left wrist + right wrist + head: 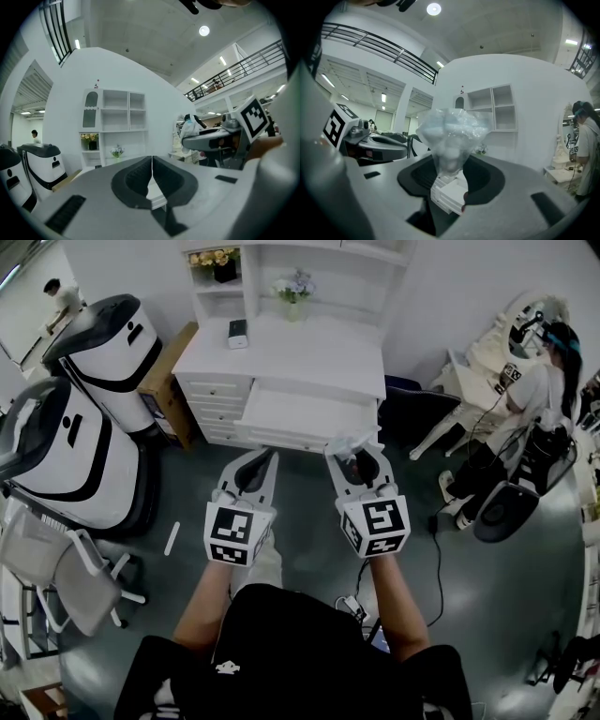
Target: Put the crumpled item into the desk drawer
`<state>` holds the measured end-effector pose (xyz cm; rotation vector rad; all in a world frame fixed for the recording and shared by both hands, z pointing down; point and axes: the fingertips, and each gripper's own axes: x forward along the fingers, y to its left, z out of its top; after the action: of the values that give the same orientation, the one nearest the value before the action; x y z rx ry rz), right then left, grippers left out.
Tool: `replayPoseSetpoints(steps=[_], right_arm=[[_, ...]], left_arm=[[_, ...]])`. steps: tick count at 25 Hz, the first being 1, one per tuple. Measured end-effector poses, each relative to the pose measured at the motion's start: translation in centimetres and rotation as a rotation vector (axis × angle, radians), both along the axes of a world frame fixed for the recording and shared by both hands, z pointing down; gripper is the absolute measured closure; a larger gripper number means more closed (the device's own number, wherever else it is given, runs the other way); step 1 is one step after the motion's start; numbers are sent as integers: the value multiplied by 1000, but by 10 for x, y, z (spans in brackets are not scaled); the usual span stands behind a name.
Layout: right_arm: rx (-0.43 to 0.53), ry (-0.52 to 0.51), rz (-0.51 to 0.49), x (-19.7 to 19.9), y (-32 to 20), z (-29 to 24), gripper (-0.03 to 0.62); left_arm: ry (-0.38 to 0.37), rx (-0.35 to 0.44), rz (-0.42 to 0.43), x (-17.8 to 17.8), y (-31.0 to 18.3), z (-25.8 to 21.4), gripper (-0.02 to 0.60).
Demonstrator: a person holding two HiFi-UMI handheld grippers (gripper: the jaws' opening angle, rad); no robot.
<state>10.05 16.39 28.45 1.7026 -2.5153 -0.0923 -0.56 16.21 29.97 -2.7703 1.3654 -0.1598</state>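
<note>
The crumpled item (348, 442) is a wad of clear plastic film, and my right gripper (353, 452) is shut on it, just short of the desk's front. In the right gripper view the crumpled plastic (452, 133) rises between the dark jaws of the right gripper (451, 165). The white desk (281, 352) has its wide middle drawer (300, 413) pulled out, showing a bare white bottom. My left gripper (265, 459) is level beside the right one, shut with nothing in it. In its own view, the left gripper (152, 160) has its jaws touching.
Two large white-and-black machines (66, 446) stand left of the desk, with a wooden cabinet (169, 381) between. A folded chair (56, 568) is at the lower left. A dark chair (422, 409) and a seated person (544, 390) are at the right. A cable (437, 549) crosses the floor.
</note>
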Motion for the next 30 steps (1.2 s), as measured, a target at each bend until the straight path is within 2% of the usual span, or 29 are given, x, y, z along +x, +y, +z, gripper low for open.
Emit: replayPoseSetpoints(steps=[11, 30], right_arm=[[-28, -18, 13, -4, -78, 13, 444], [-63, -4, 75, -19, -243, 8, 443]], left_arm=[[2, -19, 0, -5, -81, 7, 574], [20, -50, 67, -17, -253, -2, 574]])
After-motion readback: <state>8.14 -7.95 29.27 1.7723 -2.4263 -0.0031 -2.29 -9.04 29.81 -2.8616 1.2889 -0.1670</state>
